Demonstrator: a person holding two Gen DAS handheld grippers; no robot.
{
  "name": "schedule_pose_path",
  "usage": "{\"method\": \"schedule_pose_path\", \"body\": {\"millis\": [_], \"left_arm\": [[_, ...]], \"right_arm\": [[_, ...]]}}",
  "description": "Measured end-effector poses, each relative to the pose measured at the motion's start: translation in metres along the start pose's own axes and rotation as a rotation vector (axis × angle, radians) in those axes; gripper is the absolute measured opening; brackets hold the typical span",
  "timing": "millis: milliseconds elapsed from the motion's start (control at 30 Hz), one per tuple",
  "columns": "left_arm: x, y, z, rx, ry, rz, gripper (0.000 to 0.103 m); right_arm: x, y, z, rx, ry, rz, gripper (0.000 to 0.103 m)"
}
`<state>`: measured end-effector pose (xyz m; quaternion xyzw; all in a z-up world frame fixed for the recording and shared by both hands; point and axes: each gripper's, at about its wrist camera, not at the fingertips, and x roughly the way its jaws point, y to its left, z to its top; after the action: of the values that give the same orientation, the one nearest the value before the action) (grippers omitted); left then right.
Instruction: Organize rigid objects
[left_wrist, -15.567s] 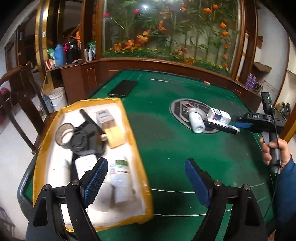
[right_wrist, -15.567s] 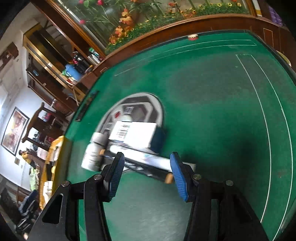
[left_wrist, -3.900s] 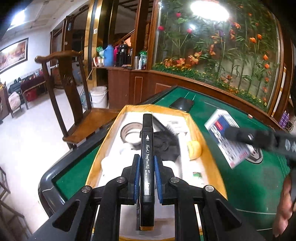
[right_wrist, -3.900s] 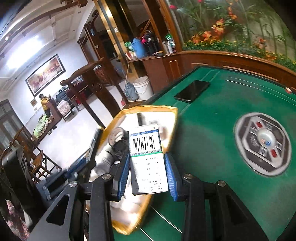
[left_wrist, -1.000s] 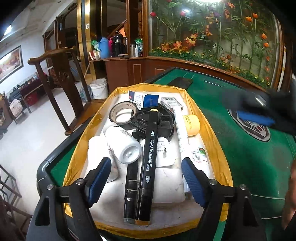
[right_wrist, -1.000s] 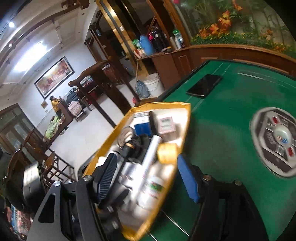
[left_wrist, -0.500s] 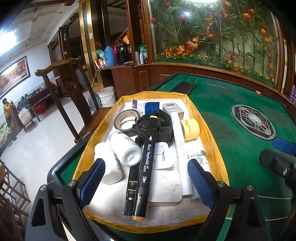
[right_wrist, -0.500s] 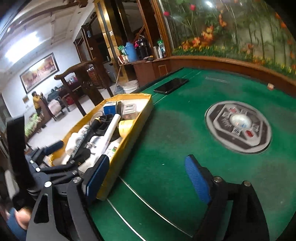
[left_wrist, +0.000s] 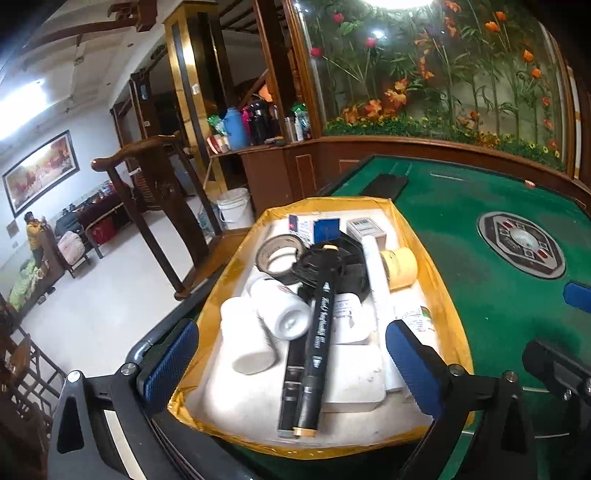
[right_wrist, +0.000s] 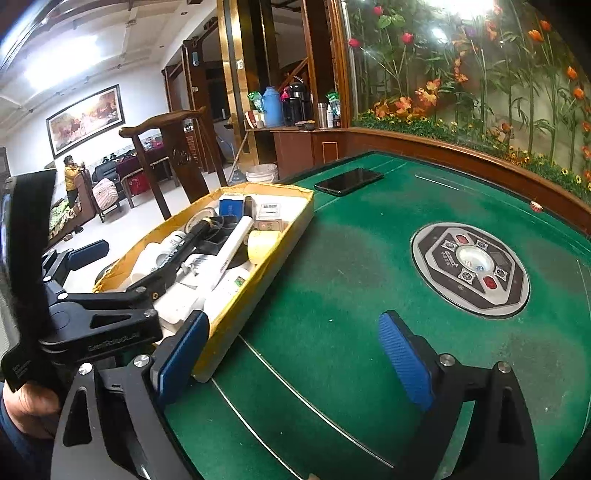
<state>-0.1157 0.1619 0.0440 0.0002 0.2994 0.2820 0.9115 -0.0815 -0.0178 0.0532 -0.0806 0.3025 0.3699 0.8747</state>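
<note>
Now the tray (left_wrist: 439, 291) at the table's (right_wrist: 332, 280) left edge holds every object, marker (left_wrist: 319, 332) topmost, so both grippers, left (left_wrist: 291, 365) and right (right_wrist: 291, 354), hang empty, jaws opening on nothing.

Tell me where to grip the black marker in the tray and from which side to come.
Grip the black marker mid-barrel from above, jaws across its width. It lies on top of the pile in the tray, its long axis running away from the left gripper, whose jaws are opening, empty.

A black marker (left_wrist: 318, 341) lies lengthwise atop white bottles (left_wrist: 282, 312) in the crowded yellow-rimmed tray (left_wrist: 448, 314).
</note>
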Motion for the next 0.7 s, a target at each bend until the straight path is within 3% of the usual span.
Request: {"method": "schedule_pose_path", "body": {"millis": [133,333,500,700], "left_arm": [[-0.009,0.006,0.000,0.009,-0.059,0.041,0.103],[0.001,0.012,0.001,0.031,0.018,0.085,0.102],[0.004,0.023,-0.008,-0.008,0.035,0.012,0.102],[0.006,0.025,-0.014,0.003,0.016,0.071,0.102]], "right_arm": [[0.000,0.007,-0.003,-0.028,-0.002,-0.004,0.095],[-0.003,0.010,-0.002,-0.043,-0.025,-0.005,0.095],[-0.003,0.012,-0.003,-0.050,-0.031,0.010,0.095],[0.000,0.018,-0.005,-0.076,-0.018,0.022,0.095]]}}
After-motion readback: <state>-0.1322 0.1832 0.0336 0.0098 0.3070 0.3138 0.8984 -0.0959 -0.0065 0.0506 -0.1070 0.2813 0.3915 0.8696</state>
